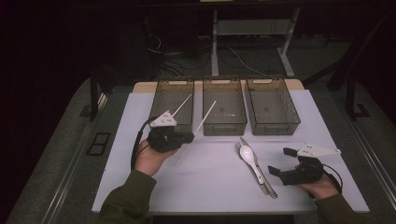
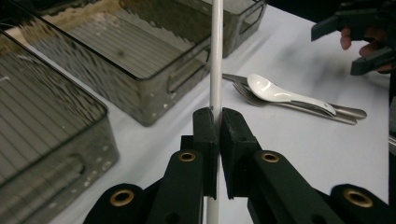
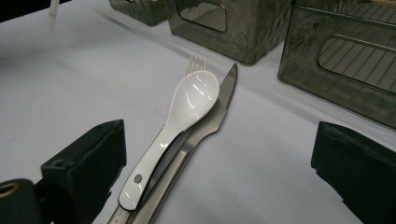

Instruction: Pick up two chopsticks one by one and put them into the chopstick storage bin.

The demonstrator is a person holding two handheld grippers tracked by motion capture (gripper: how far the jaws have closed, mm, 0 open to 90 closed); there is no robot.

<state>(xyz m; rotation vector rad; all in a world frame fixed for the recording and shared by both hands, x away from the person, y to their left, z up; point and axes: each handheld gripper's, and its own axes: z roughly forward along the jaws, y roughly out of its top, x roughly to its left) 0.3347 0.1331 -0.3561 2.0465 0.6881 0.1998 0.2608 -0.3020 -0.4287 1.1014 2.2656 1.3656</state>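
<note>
My left gripper [image 1: 190, 136] [image 2: 218, 116] is shut on a thin white stick [image 1: 205, 117] [image 2: 216, 56], which slants up towards the middle bin [image 1: 224, 125], above the table. A second white stick [image 1: 183, 105] lies slanted at the left bin [image 1: 161, 100]. A white spoon [image 1: 249, 155] [image 3: 187, 105] rests on a metal fork [image 1: 239, 147] [image 3: 196, 61] and knife [image 1: 268, 185] [image 3: 219, 112] on the white mat. My right gripper [image 1: 279, 161] [image 3: 222, 137] stands open just right of this cutlery, its jaws wide apart and empty.
Three smoky clear bins stand in a row at the back of the white mat [image 1: 215, 182]; the right one [image 1: 280, 125] and the middle one look empty. Dark table margins [image 1: 60, 163] flank the mat. Desk legs and cables lie beyond.
</note>
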